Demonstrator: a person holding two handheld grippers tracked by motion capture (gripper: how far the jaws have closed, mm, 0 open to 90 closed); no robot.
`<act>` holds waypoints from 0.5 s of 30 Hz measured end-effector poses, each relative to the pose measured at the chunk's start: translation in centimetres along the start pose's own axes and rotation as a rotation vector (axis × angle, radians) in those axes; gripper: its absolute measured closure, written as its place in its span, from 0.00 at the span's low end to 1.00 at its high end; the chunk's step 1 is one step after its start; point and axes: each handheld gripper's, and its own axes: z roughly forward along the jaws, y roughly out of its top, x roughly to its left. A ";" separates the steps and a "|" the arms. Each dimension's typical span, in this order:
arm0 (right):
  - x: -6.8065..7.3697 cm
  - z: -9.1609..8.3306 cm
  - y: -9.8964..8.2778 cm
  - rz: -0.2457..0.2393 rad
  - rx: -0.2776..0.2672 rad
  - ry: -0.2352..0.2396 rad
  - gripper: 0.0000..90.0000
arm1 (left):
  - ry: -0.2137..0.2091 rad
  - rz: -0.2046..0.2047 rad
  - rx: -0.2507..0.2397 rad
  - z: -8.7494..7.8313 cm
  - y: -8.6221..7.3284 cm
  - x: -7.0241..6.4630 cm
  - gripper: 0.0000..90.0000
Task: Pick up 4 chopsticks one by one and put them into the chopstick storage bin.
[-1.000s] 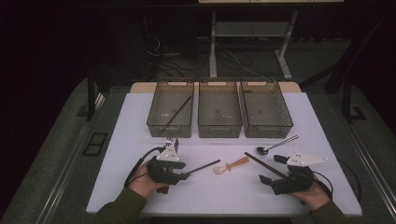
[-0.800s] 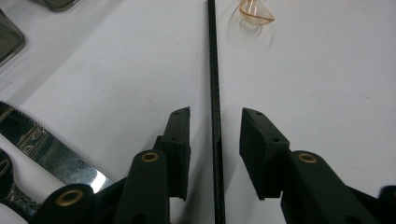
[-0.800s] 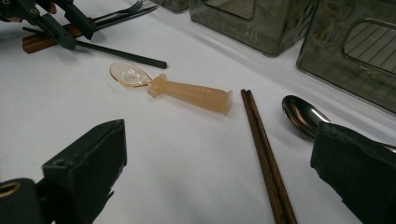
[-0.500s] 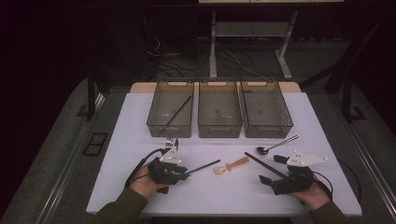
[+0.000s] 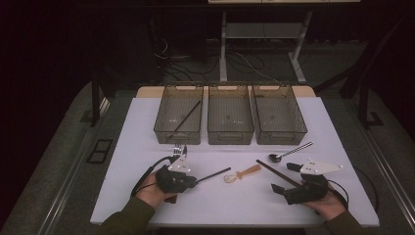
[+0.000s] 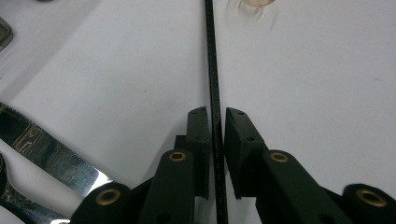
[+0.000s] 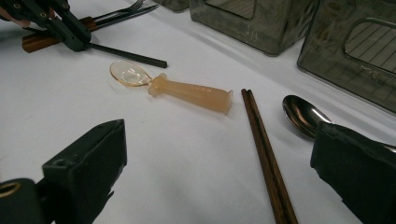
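Closing on black chopstick (image 6: 214, 84) — left hand-held gripper (image 6: 215, 122).

Open table between the hands, trays behind
Amber spoon (image 5: 242, 173), brown chopsticks (image 5: 278, 175) and metal spoon (image 5: 289, 151) litter the middle; three trays (image 5: 230, 139) wall the far side.

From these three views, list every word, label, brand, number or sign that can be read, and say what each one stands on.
No text reads clearly in any view.
Amber spoon: faint raised letters on its handle, too blurred to read.
Knife blade: a stamped mark, too smeared to read.
Black chopstick between the left gripper jaws, which have just been closing: fine texture, no letters.
Baskets, brown chopsticks, metal spoon: nothing legible.
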 end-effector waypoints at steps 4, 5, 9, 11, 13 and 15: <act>0.0 0.0 0.0 -0.001 0.000 0.000 0.04 | -0.003 0.000 0.000 0.0 0.0 0.0 0.93; 0.0 0.0 0.0 -0.001 0.000 0.000 0.04 | -0.002 0.003 0.001 0.0 0.0 0.0 0.93; 0.0 0.0 0.0 0.000 0.000 0.000 0.04 | -0.003 -0.007 -0.003 0.0 0.0 0.0 0.94; 0.0 0.0 0.0 -0.001 0.000 0.000 0.04 | -0.003 -0.009 -0.002 0.0 0.0 0.0 0.94; 0.0 0.0 0.0 0.000 0.000 0.001 0.04 | -0.005 -0.011 0.002 0.0 0.0 0.1 0.94; 0.0 0.0 0.0 0.000 -0.001 0.001 0.04 | -0.008 -0.016 0.001 0.0 0.0 0.1 0.94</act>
